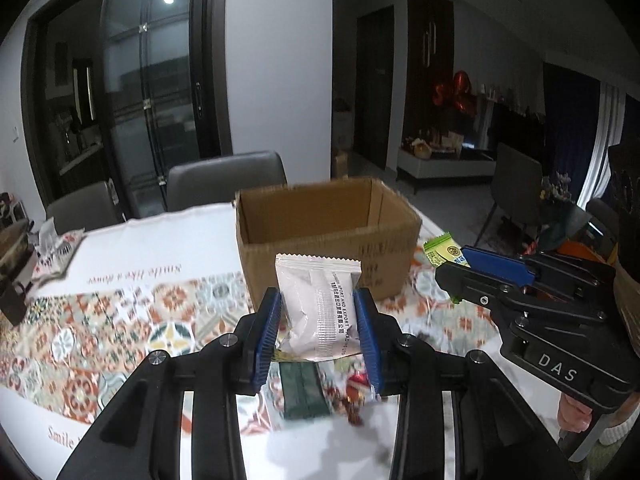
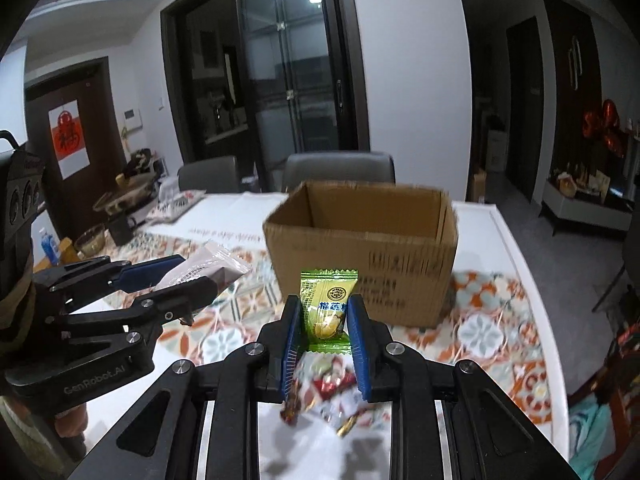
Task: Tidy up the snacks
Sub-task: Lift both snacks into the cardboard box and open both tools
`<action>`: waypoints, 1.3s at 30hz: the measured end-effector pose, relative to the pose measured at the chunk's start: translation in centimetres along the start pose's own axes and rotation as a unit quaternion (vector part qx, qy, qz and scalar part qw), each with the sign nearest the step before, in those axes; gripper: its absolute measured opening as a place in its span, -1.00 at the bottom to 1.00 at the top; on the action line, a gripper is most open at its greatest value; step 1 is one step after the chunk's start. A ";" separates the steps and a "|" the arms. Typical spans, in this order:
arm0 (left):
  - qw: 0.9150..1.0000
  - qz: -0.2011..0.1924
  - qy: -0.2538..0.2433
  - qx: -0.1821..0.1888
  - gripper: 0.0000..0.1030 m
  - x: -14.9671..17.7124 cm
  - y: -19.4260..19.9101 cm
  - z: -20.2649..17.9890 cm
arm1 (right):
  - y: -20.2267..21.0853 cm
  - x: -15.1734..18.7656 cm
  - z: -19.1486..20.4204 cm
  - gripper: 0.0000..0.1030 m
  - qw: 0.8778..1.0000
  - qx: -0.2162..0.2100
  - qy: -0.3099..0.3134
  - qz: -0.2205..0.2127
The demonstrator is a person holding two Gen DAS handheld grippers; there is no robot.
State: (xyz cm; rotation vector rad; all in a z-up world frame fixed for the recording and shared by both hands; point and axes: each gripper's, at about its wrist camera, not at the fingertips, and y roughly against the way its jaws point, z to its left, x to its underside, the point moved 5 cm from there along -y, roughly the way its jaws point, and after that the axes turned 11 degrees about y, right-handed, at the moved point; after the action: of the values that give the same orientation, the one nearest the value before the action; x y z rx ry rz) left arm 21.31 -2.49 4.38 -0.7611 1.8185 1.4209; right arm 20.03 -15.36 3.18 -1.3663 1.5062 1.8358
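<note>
On the near edge of the table (image 2: 520, 248), under both grippers, lies a small heap of loose snacks (image 2: 332, 384): red and gold wrapped candies and a dark green packet (image 1: 302, 390), resting on white cloth just short of the patterned runner (image 1: 100, 344). Above that heap the left gripper (image 1: 318, 322) is clenched on a white pouch (image 1: 320, 304), its blue pads pressing the pouch's two sides so it stands upright with black print running along its seam. The right gripper (image 2: 323, 322) is likewise clamped on a green candy (image 2: 326, 304), held upright between its blue pads, clear of the table. Each gripper shows in the other's view, side by side and near each other, both pointing toward the box (image 2: 360, 248). That open cardboard box sits further back on the runner, around the table's middle, its inside hidden from here. Beyond it two grey chairs (image 2: 340, 170) stand at the far edge, and clutter including bowls sits at the far left corner.
</note>
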 end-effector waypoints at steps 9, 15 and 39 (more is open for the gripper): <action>1.000 -0.014 -0.001 0.005 -0.28 -4.5 -1.2 -0.5 | -0.5 -4.3 -1.9 -0.51 1.000 0.003 0.010 -0.019; 1.000 -0.001 0.009 0.008 -0.28 -6.6 -3.5 -0.3 | -2.6 -6.0 -3.2 -0.51 1.000 -0.004 0.006 -0.009; 0.998 0.048 0.024 -0.036 0.17 -10.6 -13.2 -0.2 | -12.7 -7.3 -9.6 -0.27 0.997 -0.018 -0.031 0.070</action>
State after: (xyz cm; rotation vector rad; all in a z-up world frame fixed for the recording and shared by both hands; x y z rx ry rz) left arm 38.00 -5.39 5.57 -0.7583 1.8714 1.5497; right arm 37.38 -17.75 3.45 -1.2357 1.5806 1.9807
